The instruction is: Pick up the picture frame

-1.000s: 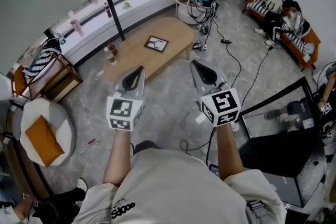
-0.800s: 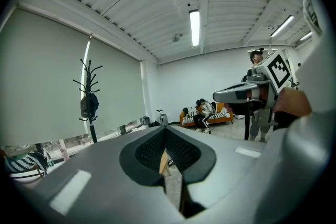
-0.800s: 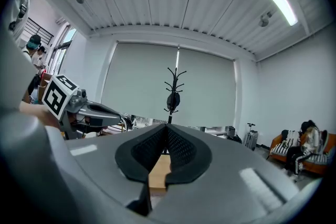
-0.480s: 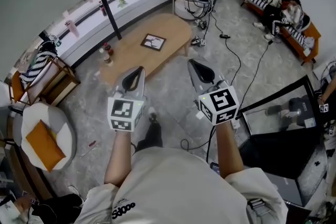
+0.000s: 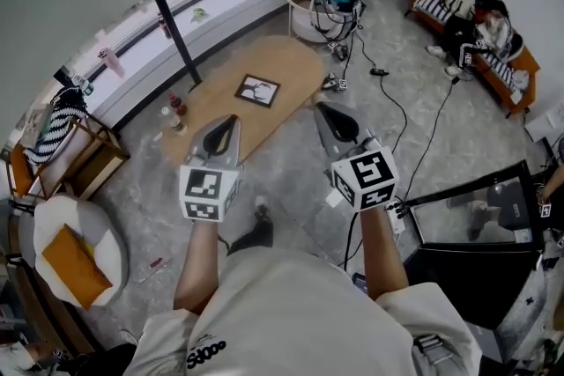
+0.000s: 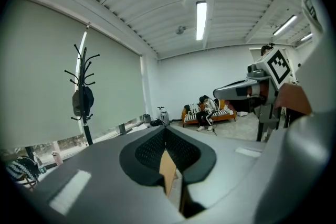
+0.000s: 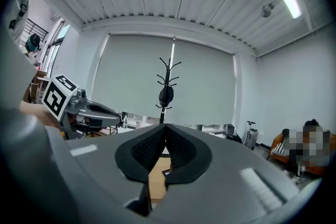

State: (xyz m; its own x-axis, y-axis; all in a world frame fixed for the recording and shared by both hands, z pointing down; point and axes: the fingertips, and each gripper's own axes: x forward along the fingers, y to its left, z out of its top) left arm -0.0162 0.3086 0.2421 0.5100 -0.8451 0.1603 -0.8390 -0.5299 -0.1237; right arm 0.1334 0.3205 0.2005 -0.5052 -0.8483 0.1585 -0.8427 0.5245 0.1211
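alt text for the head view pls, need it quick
Seen from above, a person holds the left tongs and right tongs, both shut and empty, out toward a wooden table where a picture frame lies flat. Two bottles stand near the table's left end.

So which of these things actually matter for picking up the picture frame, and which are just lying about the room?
Part of the job:
- picture frame, flat on the wooden table
- left gripper and right gripper, both shut and empty

Just lying about:
- two bottles at the table's end
- coat stand
- orange sofa
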